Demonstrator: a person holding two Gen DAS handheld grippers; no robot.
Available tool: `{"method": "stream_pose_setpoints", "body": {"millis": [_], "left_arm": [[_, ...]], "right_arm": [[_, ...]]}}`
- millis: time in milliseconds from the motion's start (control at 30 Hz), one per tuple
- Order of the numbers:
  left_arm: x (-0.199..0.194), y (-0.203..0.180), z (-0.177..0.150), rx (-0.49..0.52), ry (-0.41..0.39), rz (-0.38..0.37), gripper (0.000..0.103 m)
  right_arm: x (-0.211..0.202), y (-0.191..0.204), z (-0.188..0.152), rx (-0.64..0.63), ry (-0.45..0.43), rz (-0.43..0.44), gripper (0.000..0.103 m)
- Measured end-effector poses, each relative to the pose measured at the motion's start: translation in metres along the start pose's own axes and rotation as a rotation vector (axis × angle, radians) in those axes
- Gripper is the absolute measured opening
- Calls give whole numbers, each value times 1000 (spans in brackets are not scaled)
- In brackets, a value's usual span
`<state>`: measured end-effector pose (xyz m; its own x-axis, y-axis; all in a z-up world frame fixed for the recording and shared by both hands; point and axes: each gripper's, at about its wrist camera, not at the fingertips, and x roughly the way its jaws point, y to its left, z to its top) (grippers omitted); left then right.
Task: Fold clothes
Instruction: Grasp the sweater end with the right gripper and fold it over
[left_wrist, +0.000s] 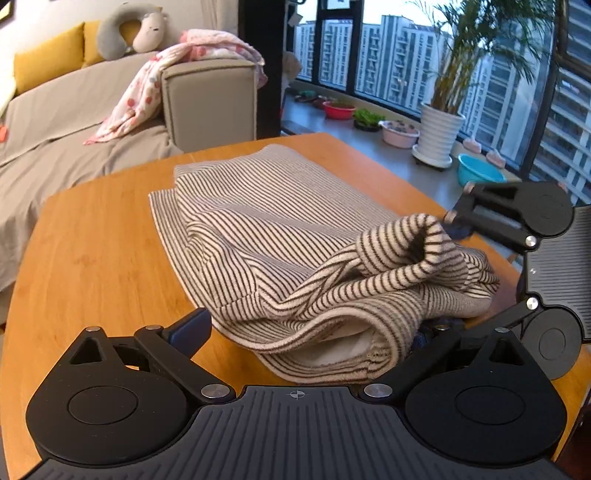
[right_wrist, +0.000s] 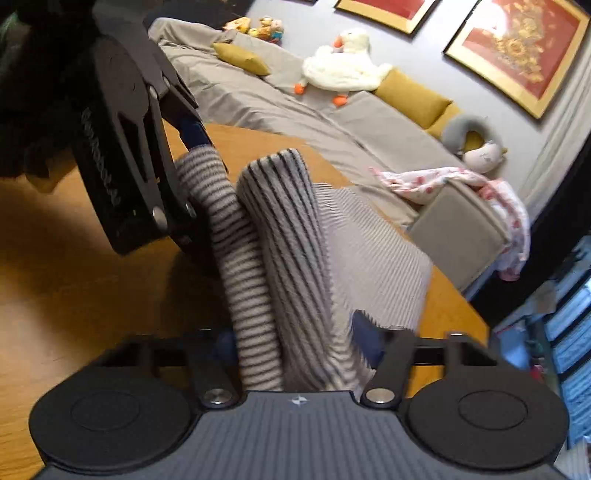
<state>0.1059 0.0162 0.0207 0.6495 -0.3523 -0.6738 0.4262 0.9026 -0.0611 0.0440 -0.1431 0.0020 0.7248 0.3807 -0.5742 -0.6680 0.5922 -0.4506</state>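
A striped cream-and-dark knit garment (left_wrist: 280, 229) lies folded on the wooden table (left_wrist: 96, 258). Its near right end is bunched into thick rolls (left_wrist: 406, 254). My left gripper (left_wrist: 314, 328) stands wide open around the garment's near fold; its left finger (left_wrist: 190, 328) is clear of the cloth and its right one is partly buried under it. My right gripper (right_wrist: 297, 339) is shut on the bunched rolls of the garment (right_wrist: 280, 258), which fill the gap between its pads. In the left wrist view it comes in from the right, with its fingertips (left_wrist: 456, 218) at the bunch.
A grey sofa (left_wrist: 74, 110) with yellow cushions, a pink blanket (left_wrist: 147, 92) and plush toys stands past the table's far left edge. A windowsill with a potted plant (left_wrist: 439, 136) and bowls runs at the far right. Framed pictures (right_wrist: 517, 48) hang above the sofa.
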Motion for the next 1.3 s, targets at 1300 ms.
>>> {"method": "stream_pose_setpoints", "body": {"millis": [1300], "left_arm": [[-20,128,30,-112,-53,-82,90]], "right_arm": [[66,-105,69,53,81,548,39]]}}
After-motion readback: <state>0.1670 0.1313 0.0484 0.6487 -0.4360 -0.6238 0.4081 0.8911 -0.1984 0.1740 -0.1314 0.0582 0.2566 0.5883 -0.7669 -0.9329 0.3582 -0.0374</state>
